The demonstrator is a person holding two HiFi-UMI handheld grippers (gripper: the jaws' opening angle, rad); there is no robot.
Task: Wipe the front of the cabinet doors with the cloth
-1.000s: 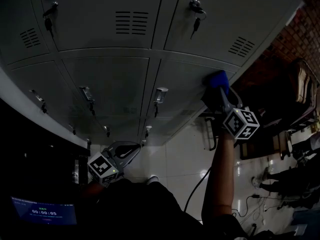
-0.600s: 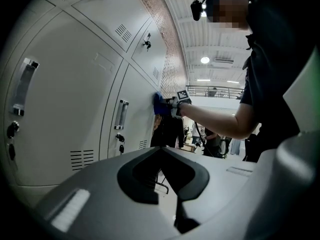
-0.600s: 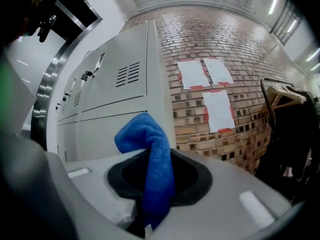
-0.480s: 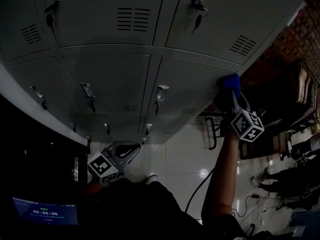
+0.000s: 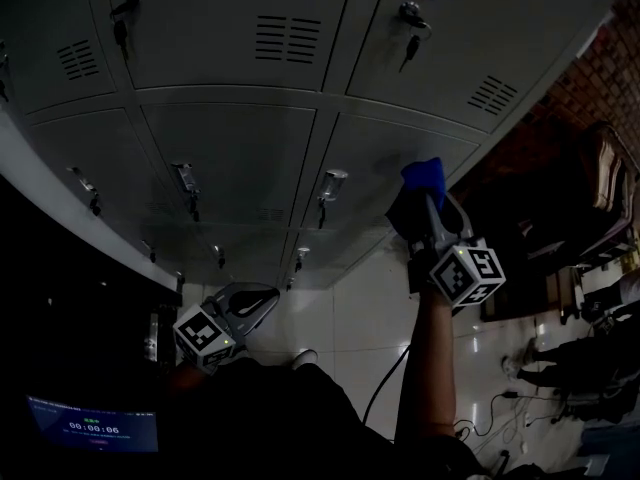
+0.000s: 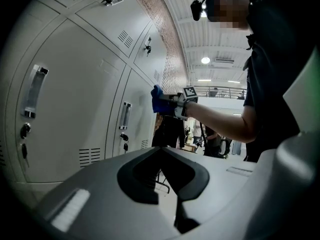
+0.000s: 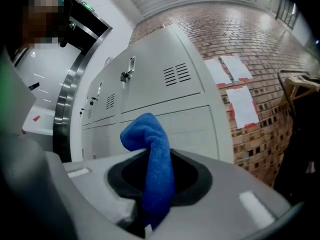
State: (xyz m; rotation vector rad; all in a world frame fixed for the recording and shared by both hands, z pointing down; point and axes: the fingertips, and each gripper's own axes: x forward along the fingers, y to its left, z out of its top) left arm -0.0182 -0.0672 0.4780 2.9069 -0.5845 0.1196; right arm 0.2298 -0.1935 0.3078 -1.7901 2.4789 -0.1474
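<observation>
A bank of grey metal cabinet doors with vents, handles and keys fills the head view. My right gripper is shut on a blue cloth, whose bunched end presses against the lower right door. In the right gripper view the cloth rises folded from between the jaws, with the door just behind it. My left gripper hangs low near the person's body, away from the doors, jaws shut and empty. In the left gripper view the cloth meets a door.
Door handles and hanging keys stick out from the door fronts. A brick wall stands to the right of the cabinet. Dark furniture and floor cables lie lower right. A small screen glows lower left.
My right gripper with the cloth swept right toward the cabinet's edge, then came back left and slightly down across the lower right door. The left gripper has stayed put.
</observation>
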